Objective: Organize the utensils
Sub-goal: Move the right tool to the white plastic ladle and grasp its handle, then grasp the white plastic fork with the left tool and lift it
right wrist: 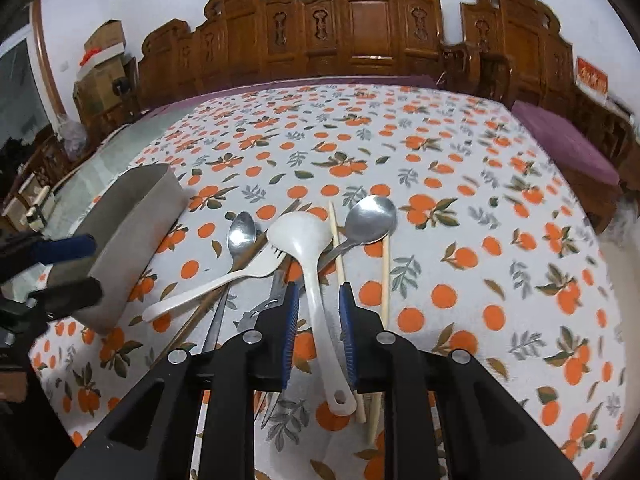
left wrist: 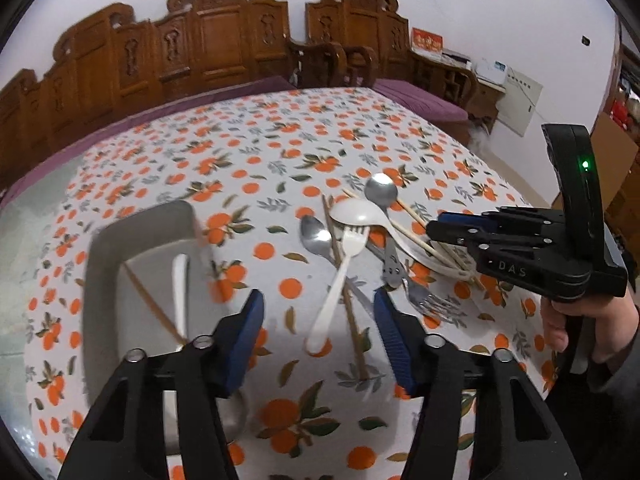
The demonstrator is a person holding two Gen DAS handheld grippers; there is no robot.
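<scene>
A pile of utensils lies on the orange-print tablecloth (right wrist: 460, 184): a white plastic fork (left wrist: 344, 264), a white serving spoon (right wrist: 304, 232), two metal spoons (right wrist: 241, 230) (right wrist: 372, 218), a metal fork (left wrist: 424, 300), and brown (left wrist: 354, 328) and pale chopsticks (right wrist: 385, 276). My left gripper (left wrist: 320, 320) hangs open above the white fork's handle, pads clear of it. My right gripper (right wrist: 319, 332) straddles the white spoon's handle with small gaps on both sides. A grey tray (left wrist: 104, 260) on the left holds a white spoon (left wrist: 180, 292) and a chopstick (left wrist: 148, 300).
Carved wooden benches (right wrist: 360, 32) with purple cushions (right wrist: 560, 144) ring the far side of the table. A person's hand (left wrist: 560, 320) holds the right gripper's handle. Cardboard boxes (right wrist: 100, 64) stand at the far left. The cloth beyond the pile is bare.
</scene>
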